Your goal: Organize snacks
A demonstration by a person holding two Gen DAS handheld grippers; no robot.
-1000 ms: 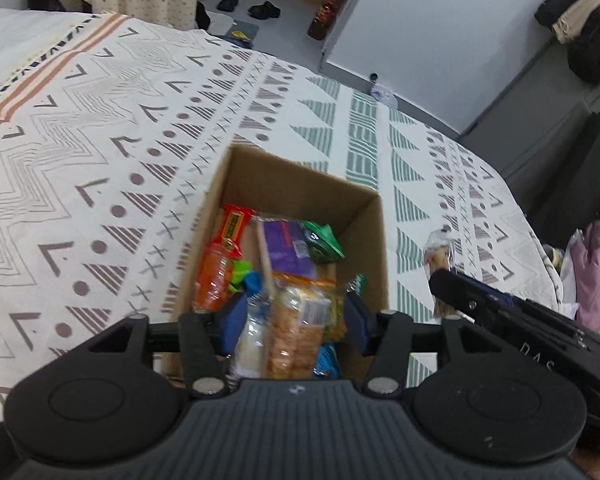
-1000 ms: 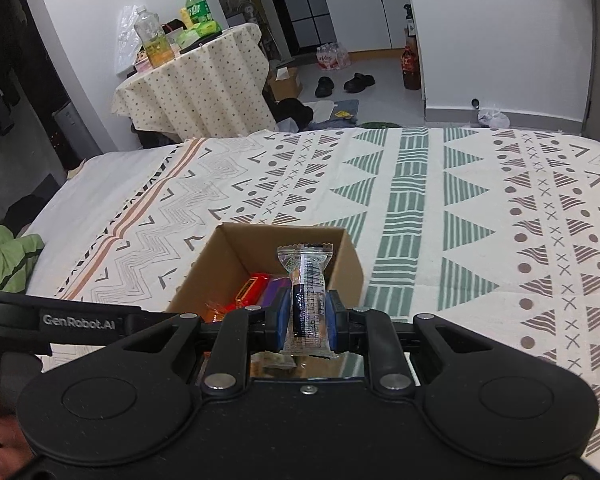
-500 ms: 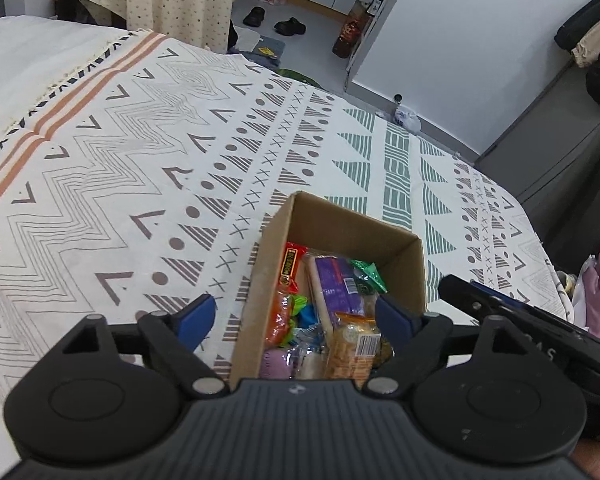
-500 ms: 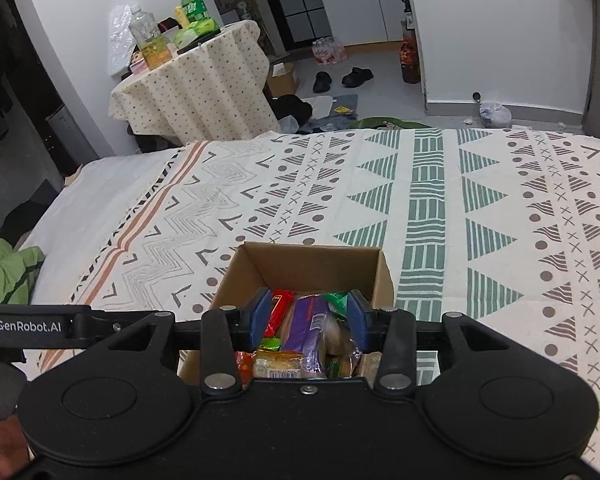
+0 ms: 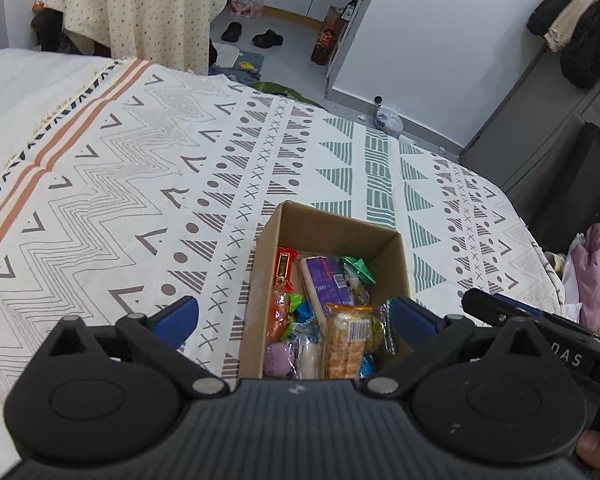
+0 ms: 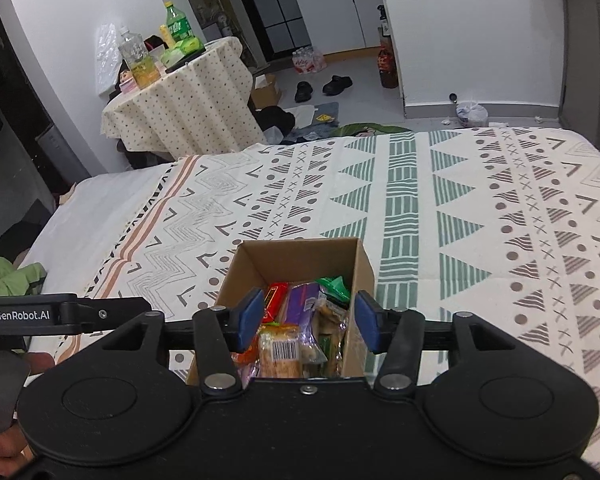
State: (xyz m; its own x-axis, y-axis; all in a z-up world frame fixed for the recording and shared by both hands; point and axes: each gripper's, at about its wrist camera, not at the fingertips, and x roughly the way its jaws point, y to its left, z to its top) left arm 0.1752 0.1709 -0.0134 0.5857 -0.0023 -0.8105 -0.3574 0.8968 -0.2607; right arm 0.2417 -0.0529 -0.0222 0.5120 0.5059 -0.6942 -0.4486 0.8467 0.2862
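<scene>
Lengthwise, cardboard box (image 5: 332,228) away from camera

1. I see even, soft indoor light in both views, with no hard shadows on the bedspread (image 5: 148,184).
2. Fisheye bends walls at the edges.
3. Both views are slightly soft and grainy; dark corners lose detail.

Matt brown cardboard box (image 5: 332,228). Glossy, crinkled plastic snack wrappers (image 5: 328,288) inside. Woven printed cloth bedspread (image 5: 140,184), matt. Matt black plastic gripper bodies; ribbed grey housing (image 5: 300,420), left view.
</scene>
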